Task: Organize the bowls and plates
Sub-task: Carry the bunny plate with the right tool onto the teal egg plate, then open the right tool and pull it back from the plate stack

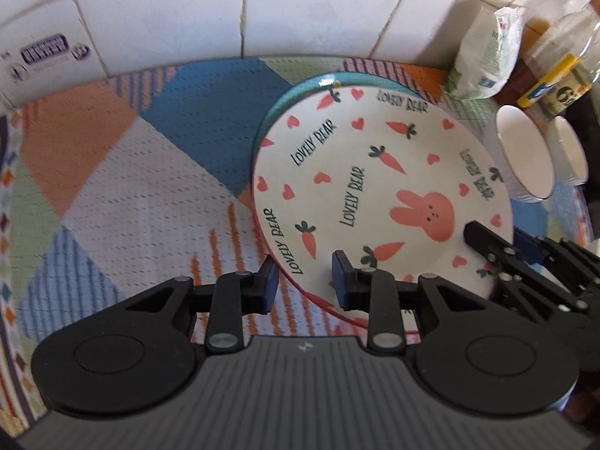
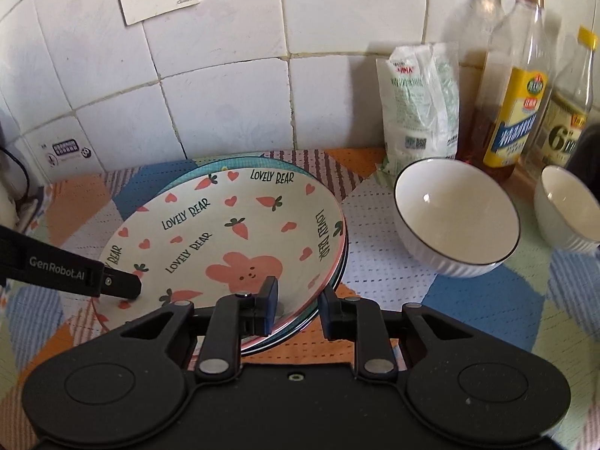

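Plates: the white ceramic bunny-and-carrot plate (image 2: 232, 240) lies on a stack on the patchwork-covered worktop (image 1: 123, 187), directly ahead of both grippers. It looks stiff, glossy, probably slippery and breakable; the thin rim is the best hold. The left gripper (image 1: 305, 279) and right gripper (image 2: 298, 305) each straddle that rim, jaws open, held low.

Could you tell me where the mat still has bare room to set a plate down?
Left of the plate stack, the mat lies bare up to the tiled wall. A narrower strip runs between stack and nearer bowl. Behind the bowls it is crowded: bag, bottles.
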Demonstrator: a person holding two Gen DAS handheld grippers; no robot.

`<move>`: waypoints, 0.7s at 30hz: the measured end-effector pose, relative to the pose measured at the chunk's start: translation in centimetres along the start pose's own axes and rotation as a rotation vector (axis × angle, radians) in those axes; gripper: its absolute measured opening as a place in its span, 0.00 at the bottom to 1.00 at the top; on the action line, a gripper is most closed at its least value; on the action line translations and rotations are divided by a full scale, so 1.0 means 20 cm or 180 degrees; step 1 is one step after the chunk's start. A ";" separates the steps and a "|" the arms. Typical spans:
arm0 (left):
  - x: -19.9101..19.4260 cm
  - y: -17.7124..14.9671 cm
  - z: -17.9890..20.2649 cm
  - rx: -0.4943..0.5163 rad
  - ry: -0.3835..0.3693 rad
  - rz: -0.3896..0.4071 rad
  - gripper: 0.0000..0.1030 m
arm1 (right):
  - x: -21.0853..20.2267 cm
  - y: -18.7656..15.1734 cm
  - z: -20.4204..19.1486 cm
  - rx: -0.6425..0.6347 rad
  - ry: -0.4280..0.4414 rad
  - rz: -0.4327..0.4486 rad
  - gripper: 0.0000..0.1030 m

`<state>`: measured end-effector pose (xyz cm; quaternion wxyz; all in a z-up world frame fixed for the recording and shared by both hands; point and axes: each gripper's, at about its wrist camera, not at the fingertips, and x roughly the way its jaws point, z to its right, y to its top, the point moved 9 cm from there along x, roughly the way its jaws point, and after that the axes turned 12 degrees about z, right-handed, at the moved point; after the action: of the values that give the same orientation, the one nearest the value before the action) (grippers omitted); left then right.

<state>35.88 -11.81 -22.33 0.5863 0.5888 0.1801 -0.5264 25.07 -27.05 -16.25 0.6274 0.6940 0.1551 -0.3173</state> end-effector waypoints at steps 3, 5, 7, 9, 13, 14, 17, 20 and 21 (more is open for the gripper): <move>0.01 -0.03 0.01 0.0034 -0.0012 -0.0087 0.28 | 0.01 0.00 -0.01 -0.0161 -0.0205 0.0012 0.29; 0.03 -0.05 0.02 0.0088 -0.0021 -0.0155 0.27 | 0.03 -0.02 0.00 -0.0134 -0.0269 -0.0057 0.29; 0.02 -0.05 0.04 0.0132 -0.0034 -0.0168 0.27 | 0.05 -0.04 0.01 -0.0072 -0.0299 -0.0093 0.29; 0.02 -0.04 0.04 0.0156 -0.0035 -0.0184 0.27 | 0.05 -0.05 0.01 -0.0083 -0.0321 -0.0059 0.29; 0.01 -0.03 0.03 0.0089 -0.0078 -0.0276 0.27 | 0.05 -0.07 0.01 -0.0089 -0.0380 -0.0013 0.32; 0.00 -0.03 0.03 0.0036 -0.0079 -0.0271 0.26 | 0.05 -0.08 0.00 -0.0135 -0.0378 -0.0010 0.35; -0.04 -0.03 0.02 0.0041 -0.0103 -0.0211 0.24 | 0.04 -0.10 -0.03 -0.0262 -0.0388 -0.0005 0.35; -0.12 -0.03 0.05 0.0198 -0.0173 -0.0192 0.24 | -0.02 -0.10 -0.02 -0.0176 -0.0387 0.0100 0.35; -0.15 -0.03 0.07 0.0272 -0.0228 -0.0158 0.24 | -0.05 -0.10 -0.01 -0.0142 -0.0408 0.0133 0.35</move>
<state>33.61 -11.62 -19.75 0.5534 0.5895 0.1509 -0.5688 23.16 -26.29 -17.09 0.6579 0.6611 0.1072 -0.3444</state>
